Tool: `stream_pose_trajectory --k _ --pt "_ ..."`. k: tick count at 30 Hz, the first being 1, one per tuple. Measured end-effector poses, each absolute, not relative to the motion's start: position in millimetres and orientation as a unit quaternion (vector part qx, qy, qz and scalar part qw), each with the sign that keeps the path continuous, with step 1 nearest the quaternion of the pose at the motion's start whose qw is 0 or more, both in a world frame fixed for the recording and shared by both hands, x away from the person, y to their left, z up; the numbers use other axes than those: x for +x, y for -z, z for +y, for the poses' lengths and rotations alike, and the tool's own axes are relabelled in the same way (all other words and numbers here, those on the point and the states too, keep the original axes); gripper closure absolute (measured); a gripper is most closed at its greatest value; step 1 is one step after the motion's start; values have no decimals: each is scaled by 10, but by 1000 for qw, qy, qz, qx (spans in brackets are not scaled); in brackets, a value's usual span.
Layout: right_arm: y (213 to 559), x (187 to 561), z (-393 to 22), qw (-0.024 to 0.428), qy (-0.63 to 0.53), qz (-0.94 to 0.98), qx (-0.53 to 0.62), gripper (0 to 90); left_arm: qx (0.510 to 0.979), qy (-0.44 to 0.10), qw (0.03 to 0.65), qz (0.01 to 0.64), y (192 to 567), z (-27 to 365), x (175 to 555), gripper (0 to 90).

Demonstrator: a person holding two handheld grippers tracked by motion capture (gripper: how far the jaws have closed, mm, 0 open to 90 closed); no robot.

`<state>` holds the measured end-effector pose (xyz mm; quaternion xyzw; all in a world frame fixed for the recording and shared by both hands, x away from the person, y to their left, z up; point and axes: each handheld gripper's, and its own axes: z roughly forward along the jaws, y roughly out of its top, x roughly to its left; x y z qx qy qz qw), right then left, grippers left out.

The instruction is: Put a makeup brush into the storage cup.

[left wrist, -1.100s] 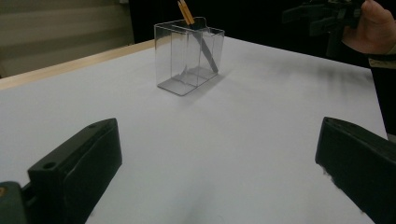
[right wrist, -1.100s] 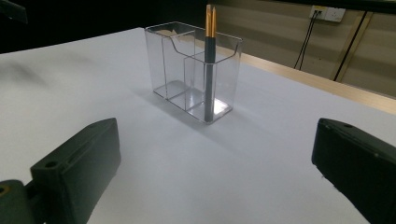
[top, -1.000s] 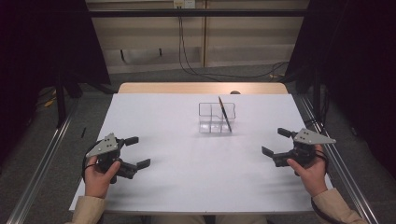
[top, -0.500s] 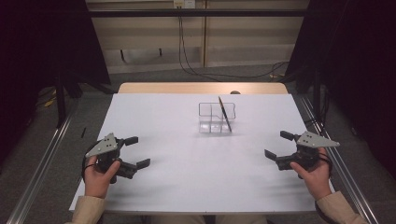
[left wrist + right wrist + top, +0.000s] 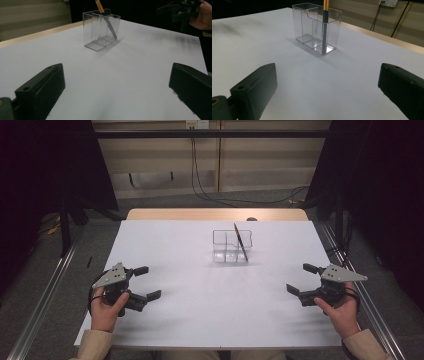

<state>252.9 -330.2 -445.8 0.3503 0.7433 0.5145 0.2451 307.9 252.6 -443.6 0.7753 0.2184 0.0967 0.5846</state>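
Observation:
A clear plastic holder [image 5: 231, 246] [image 5: 102, 29] [image 5: 317, 27] with several compartments stands on the white table [image 5: 200, 270], past its middle. A dark pen with an orange top [image 5: 240, 241] [image 5: 107, 20] [image 5: 325, 27] leans inside the holder's right end. My left gripper [image 5: 147, 283] [image 5: 115, 92] rests near the front left of the table, open and holding nothing. My right gripper [image 5: 299, 279] [image 5: 327, 92] sits near the front right, open too, with nothing between its jaws. Both point toward the holder from well short of it.
A wooden strip [image 5: 215, 214] runs along the table's far edge. Metal rails [image 5: 45, 295] flank the table on both sides. Cables [image 5: 200, 175] hang down the back wall. In the left gripper view the other hand with its gripper [image 5: 187, 11] shows at the far right.
My right gripper has drifted slightly toward the right and nearer the front edge. The left gripper, holder and pen have stayed put.

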Motion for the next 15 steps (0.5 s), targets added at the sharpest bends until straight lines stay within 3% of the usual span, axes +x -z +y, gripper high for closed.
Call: stream_pose_trajectory --k 15 --pt "4487 2437 -3326 239 -509 749 351 17 775 -98 584 220 4440 2524 3081 4"
